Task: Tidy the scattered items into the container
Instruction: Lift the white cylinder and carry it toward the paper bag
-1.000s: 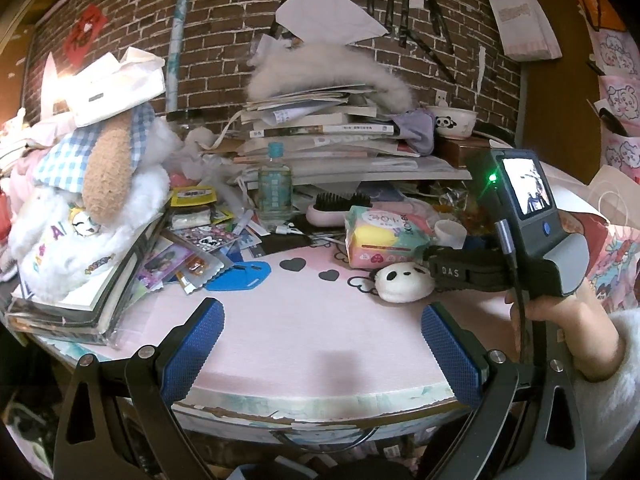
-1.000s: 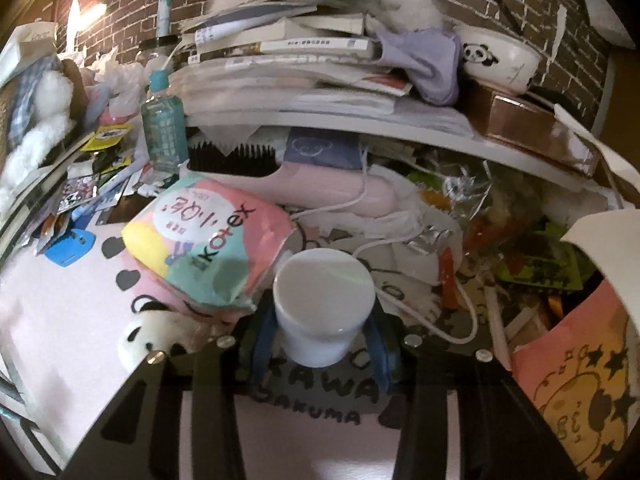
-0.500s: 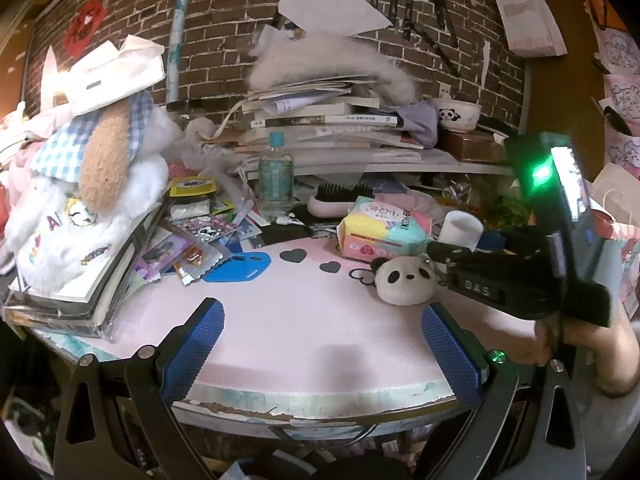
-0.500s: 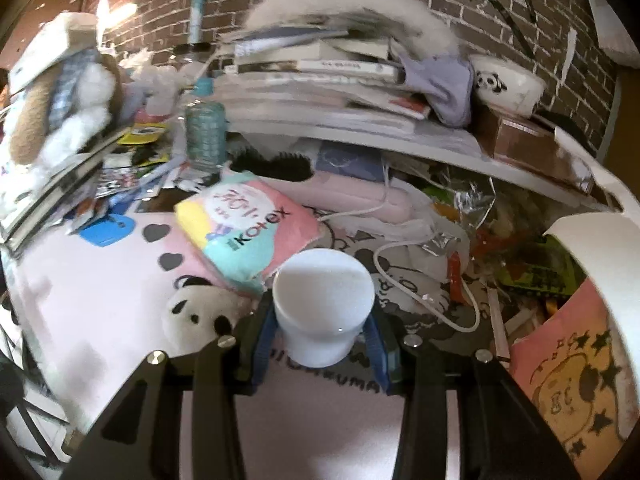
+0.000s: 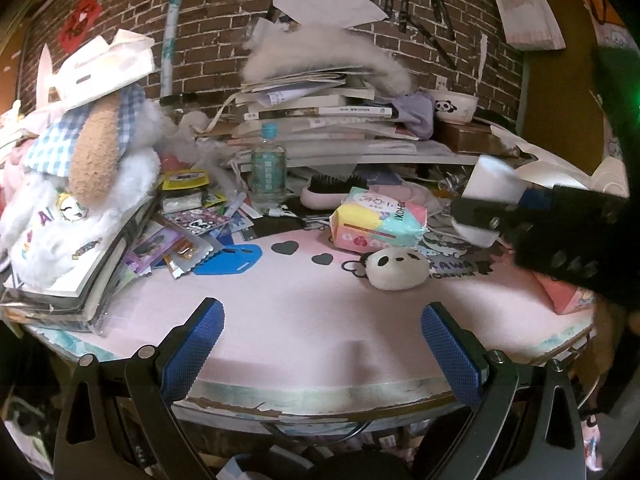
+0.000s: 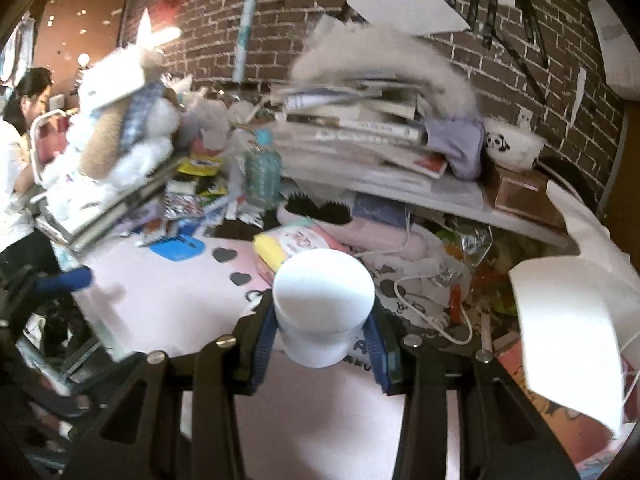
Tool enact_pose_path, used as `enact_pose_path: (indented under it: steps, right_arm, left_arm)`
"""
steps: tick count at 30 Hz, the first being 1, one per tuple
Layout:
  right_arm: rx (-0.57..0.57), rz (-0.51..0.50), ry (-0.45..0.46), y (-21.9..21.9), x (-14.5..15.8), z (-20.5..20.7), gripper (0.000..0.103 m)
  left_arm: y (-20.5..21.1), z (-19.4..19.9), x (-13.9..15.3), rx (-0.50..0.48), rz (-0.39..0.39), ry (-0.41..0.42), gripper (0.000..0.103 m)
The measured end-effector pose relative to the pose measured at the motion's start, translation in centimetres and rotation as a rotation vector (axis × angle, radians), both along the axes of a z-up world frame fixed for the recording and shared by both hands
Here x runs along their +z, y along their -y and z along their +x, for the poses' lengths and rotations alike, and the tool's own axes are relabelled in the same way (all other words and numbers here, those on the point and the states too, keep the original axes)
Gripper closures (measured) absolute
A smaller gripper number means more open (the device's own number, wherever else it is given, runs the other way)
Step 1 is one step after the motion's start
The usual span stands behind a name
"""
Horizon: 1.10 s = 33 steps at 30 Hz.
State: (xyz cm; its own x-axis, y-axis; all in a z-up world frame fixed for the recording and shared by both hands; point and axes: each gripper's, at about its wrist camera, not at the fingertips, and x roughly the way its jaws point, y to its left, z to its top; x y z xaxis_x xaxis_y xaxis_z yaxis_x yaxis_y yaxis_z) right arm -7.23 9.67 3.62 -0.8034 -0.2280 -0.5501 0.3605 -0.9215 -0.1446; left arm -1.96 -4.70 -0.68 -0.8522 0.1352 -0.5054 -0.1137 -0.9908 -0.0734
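My right gripper (image 6: 322, 330) is shut on a small white jar (image 6: 322, 300) and holds it above the pink table mat (image 6: 168, 304). From the left wrist the same white jar (image 5: 490, 196) shows at the right, clamped in the black right gripper (image 5: 486, 210). My left gripper (image 5: 320, 350) stands open over the near table edge with nothing between its blue pads (image 5: 192, 350). A pastel pad packet (image 5: 380, 220), a panda plush (image 5: 394, 268) and a blue tag (image 5: 228, 260) lie on the mat. No container is clearly seen.
A stuffed toy on a book stack (image 5: 80, 208) fills the left. Piled books and a fur piece (image 5: 316, 92) stand at the back, with a bottle (image 5: 268, 172), a hairbrush (image 5: 332, 188) and a panda bowl (image 5: 456, 106). A person (image 6: 20, 152) sits far left. White paper bag (image 6: 572, 320) at right.
My right gripper has risen with the white jar and swung, so more of the room and table's left side shows. The left gripper has kept still.
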Motion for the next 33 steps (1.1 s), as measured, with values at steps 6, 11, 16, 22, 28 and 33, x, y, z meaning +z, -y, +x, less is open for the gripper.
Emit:
enact_pose_path:
  steps: [6,11,16,22,28,33]
  right_arm:
    - [0.032,-0.053,-0.03,-1.1,2.9,1.6,0.065]
    - [0.026,-0.095,-0.05,-3.5,5.3,2.5,0.065]
    - [-0.031,-0.094,-0.08,-7.4,7.3,3.4,0.065]
    - [-0.165,-0.025,-0.112,-13.4,9.1,4.3,0.065]
    - [-0.291,-0.002,-0.051,-20.0,10.2,4.3,0.065]
    - [-0.305,-0.021,0.034,-23.4,10.0,4.8,0.065]
  left_arm:
    - [-0.9,0.2,0.4,-0.022,-0.008,-0.008,0.004]
    - [-1.6,0.2,0.5,-0.037,-0.016,-0.008,0.004]
    - [-2.2,0.0,0.5,-0.051,-0.019,-0.004,0.004]
    - [-2.7,-0.1,0.4,-0.064,-0.021,0.001,0.004]
    - [-3.2,-0.3,0.4,-0.074,-0.026,0.003,0.004]
    - [-3.5,-0.4,0.4,-0.077,-0.032,0.008,0.004]
